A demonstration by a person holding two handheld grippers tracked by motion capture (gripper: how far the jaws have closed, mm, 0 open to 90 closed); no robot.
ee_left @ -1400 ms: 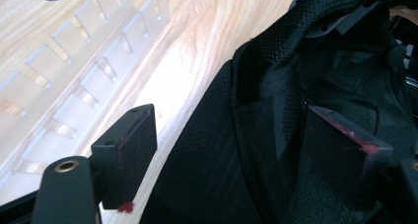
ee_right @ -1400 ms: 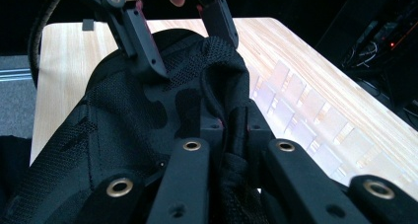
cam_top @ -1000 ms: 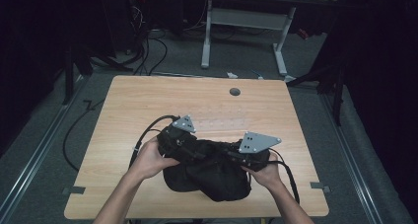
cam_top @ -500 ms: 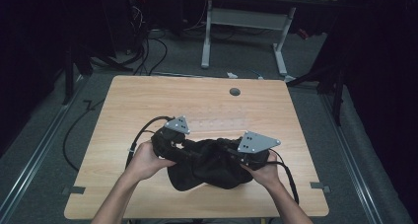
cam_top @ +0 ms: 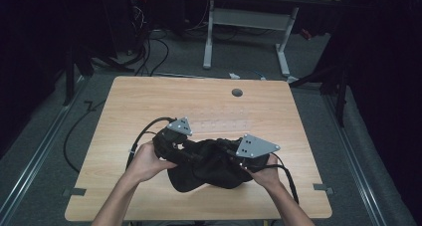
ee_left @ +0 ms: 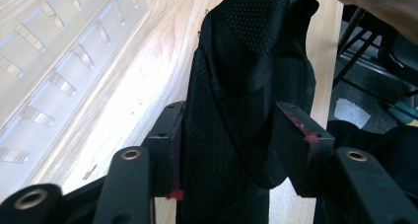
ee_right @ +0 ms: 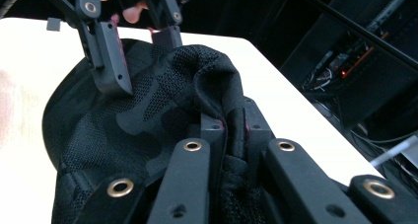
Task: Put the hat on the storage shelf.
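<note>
High view: black garment (cam_top: 209,164) bunched narrower; right jaws clamp it, left jaws reopening around it.

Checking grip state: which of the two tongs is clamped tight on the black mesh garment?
The right tongs, pinching a fold of the garment; the left tongs stand apart around it.

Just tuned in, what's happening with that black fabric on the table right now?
A person works a black mesh garment on the wooden table with two handheld grippers. The right gripper is clamped shut on a bunched fold of it. The left gripper has fabric between its jaws, which have just been opening; its right pad stands clear of the cloth.
</note>
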